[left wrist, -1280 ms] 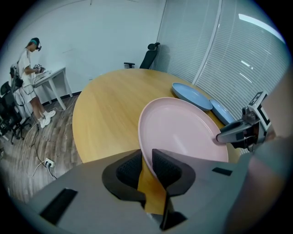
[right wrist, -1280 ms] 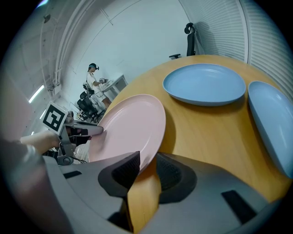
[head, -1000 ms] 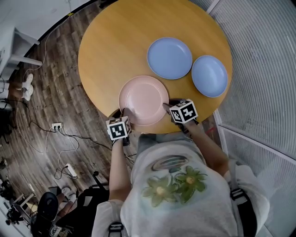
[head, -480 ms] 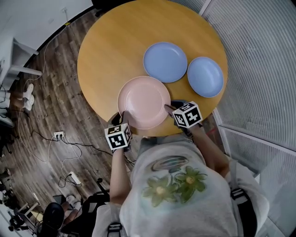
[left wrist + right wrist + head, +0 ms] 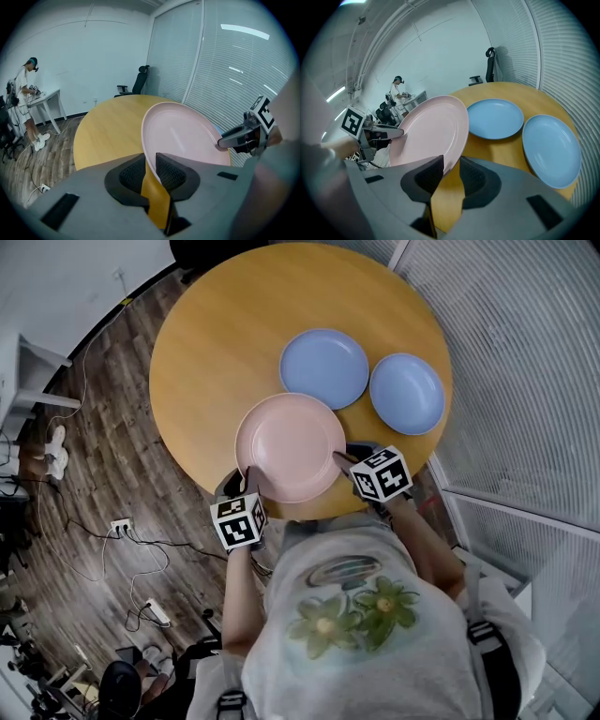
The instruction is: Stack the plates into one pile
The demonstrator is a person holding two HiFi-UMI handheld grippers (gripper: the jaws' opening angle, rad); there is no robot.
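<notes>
A pink plate hangs over the near edge of the round wooden table, held by both grippers. My left gripper is shut on its left rim, and the rim runs between the pads in the left gripper view. My right gripper is shut on the right rim, seen pinched in the right gripper view. Two blue plates lie flat on the table beyond it, one at the middle and one to the right, side by side and nearly touching.
White blinds and a glass wall run close along the table's right side. Cables and a power strip lie on the wooden floor at the left. A black office chair stands behind the table, and a person stands at a desk far left.
Both grippers have risen together with the pink plate, which now hangs higher above the table's near edge. The blue plates have not moved on the table.
</notes>
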